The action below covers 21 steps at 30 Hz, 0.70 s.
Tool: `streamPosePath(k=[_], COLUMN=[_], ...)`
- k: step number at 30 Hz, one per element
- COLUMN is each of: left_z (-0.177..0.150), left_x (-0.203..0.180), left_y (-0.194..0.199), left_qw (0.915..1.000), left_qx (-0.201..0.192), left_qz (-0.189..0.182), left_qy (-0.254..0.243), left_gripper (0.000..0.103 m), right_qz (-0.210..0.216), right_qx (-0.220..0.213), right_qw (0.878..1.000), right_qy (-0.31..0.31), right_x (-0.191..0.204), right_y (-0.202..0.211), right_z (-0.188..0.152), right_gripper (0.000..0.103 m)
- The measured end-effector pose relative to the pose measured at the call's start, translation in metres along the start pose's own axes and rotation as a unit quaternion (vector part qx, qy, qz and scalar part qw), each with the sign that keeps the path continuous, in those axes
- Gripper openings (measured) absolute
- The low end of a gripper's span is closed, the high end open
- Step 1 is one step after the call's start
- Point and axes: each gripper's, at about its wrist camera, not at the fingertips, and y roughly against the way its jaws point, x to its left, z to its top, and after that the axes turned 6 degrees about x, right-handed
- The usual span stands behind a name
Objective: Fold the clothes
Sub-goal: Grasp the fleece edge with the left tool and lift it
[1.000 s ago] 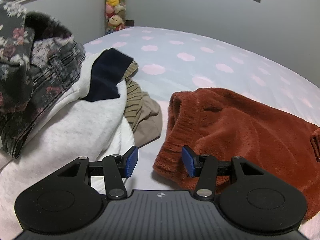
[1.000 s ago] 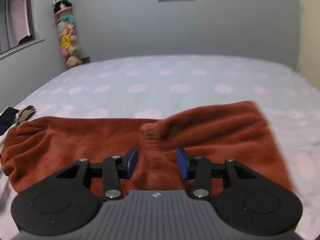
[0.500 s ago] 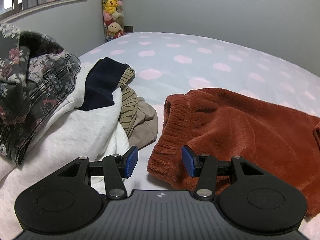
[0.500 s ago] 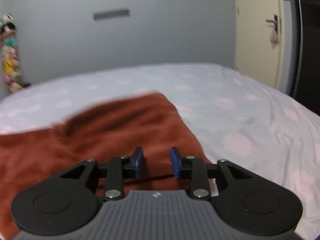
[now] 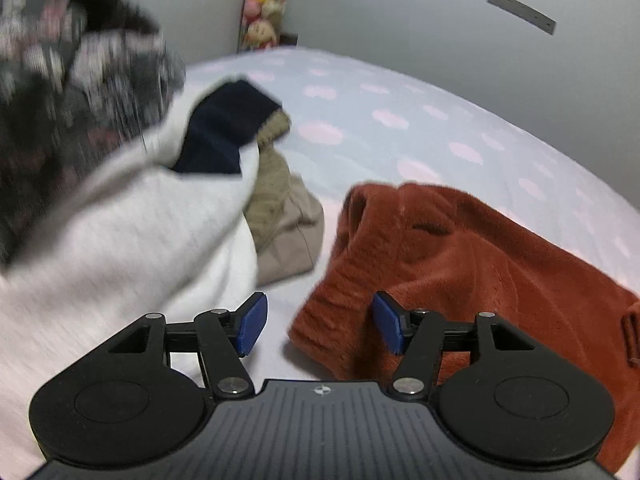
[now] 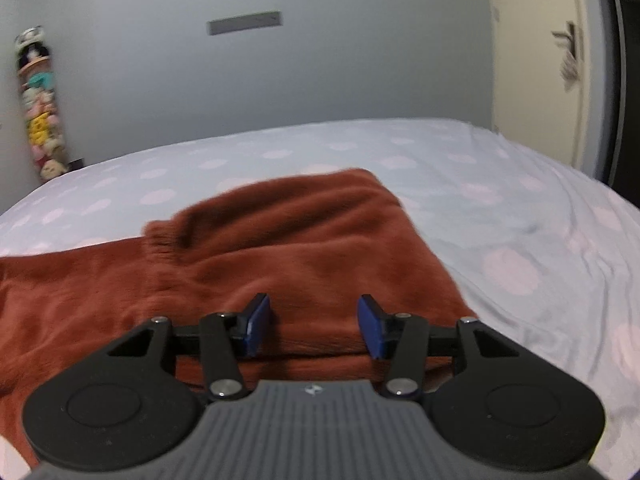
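A rust-red fleece garment [image 5: 460, 256] lies spread on the bed; it also shows in the right wrist view [image 6: 280, 248], with a ribbed cuff [image 6: 160, 240] folded onto it. My left gripper [image 5: 320, 326] is open and empty, low over the garment's left ribbed end, its right pad over the fleece. My right gripper [image 6: 312, 326] is open and empty, just above the garment's near right edge.
A pile of clothes sits left of the garment: a white-grey sweatshirt [image 5: 132, 240], a dark floral piece [image 5: 60, 120], a navy piece [image 5: 228, 132] and a khaki striped one [image 5: 280, 208]. The bed sheet [image 6: 520, 216] is light blue with pink dots. A door [image 6: 536, 60] stands at the right.
The right gripper's jaws have opened wider and its view swung back left over the garment. The left gripper shifted a little; its view is blurred by motion.
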Motion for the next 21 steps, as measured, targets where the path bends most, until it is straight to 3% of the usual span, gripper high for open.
streamPosePath(k=[7, 14, 16, 19, 21], left_z=[-0.007, -0.005, -0.003, -0.002, -0.001], left_x=[0.031, 0.017, 0.015, 0.014, 0.013], left_y=[-0.033, -0.041, -0.044, -0.047, -0.048], left_qw=[0.9903, 0.9940, 0.9941, 0.9927, 0.9918], left_qx=[0.036, 0.022, 0.018, 0.014, 0.013], left_qz=[-0.061, -0.049, -0.053, -0.072, -0.079], left_qy=[0.119, 0.096, 0.093, 0.095, 0.100], left_gripper=[0.072, 0.075, 0.072, 0.054, 0.052], right_qz=[0.000, -0.004, -0.004, -0.003, -0.003], right_qx=[-0.014, -0.018, -0.020, -0.021, -0.021], right_qw=[0.999, 0.998, 0.998, 0.998, 0.998], right_qy=[0.046, 0.064, 0.063, 0.059, 0.061], right_x=[0.025, 0.036, 0.036, 0.035, 0.035], right_y=[0.001, -0.001, 0.000, 0.002, 0.001], right_z=[-0.007, -0.010, -0.009, -0.009, -0.009], right_gripper=[0.053, 0.053, 0.053, 0.053, 0.053])
